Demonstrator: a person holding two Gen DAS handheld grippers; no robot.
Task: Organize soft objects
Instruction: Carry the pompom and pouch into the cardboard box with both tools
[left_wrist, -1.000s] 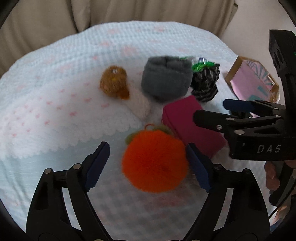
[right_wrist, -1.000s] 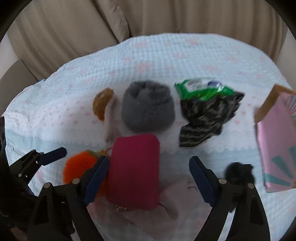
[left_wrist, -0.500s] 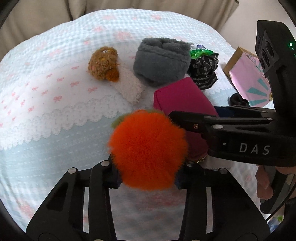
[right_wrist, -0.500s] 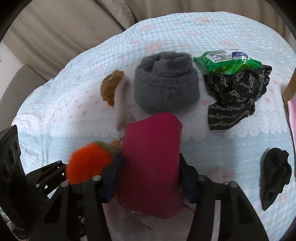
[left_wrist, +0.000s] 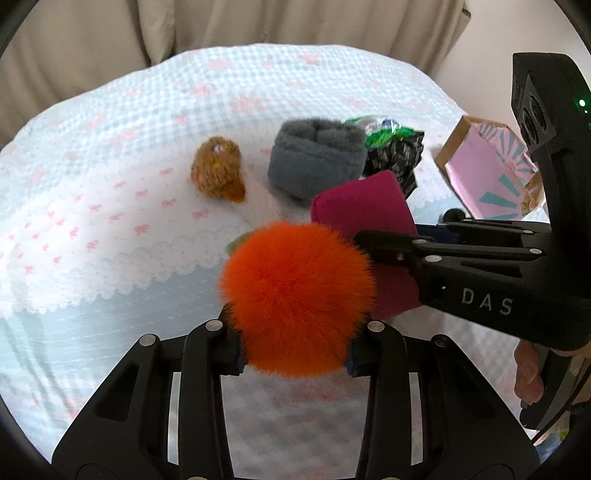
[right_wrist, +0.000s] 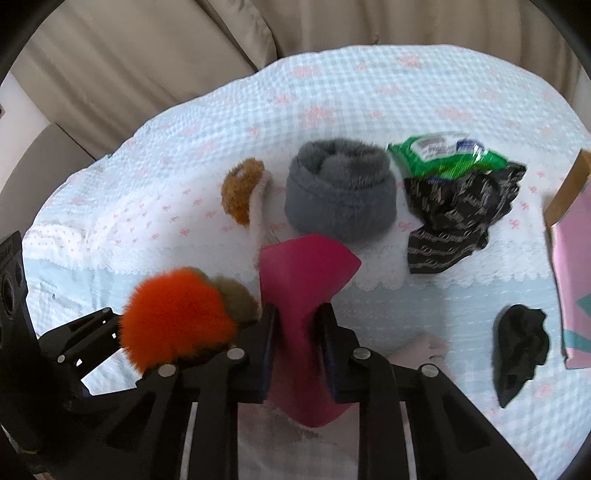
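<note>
My left gripper (left_wrist: 293, 354) has its fingers clamped on the orange pompom (left_wrist: 297, 304), which bulges out past both pads and looks raised off the bed cover (left_wrist: 110, 206). My right gripper (right_wrist: 297, 350) is closing on the magenta cushion (right_wrist: 303, 291); its fingers already pinch it into a narrow waist, so the block flares out above them. The two soft things sit just beside each other, the pompom to the left of the cushion.

I judge this to be the pick-up step: both items gripped, neither yet placed. The next move calls for lifting both clear without letting them snag, then carrying them to wherever they belong.

The grey fleece basket (right_wrist: 340, 192) stands behind the cushion; I can see grey folds inside it but cannot tell whether anything else is in it. To its left lies a brown knitted toy (left_wrist: 218, 173), to its right a green packet (right_wrist: 443, 153) on a black patterned cloth (right_wrist: 458, 214), and a small black cloth (right_wrist: 519, 343) nearer me.
</note>
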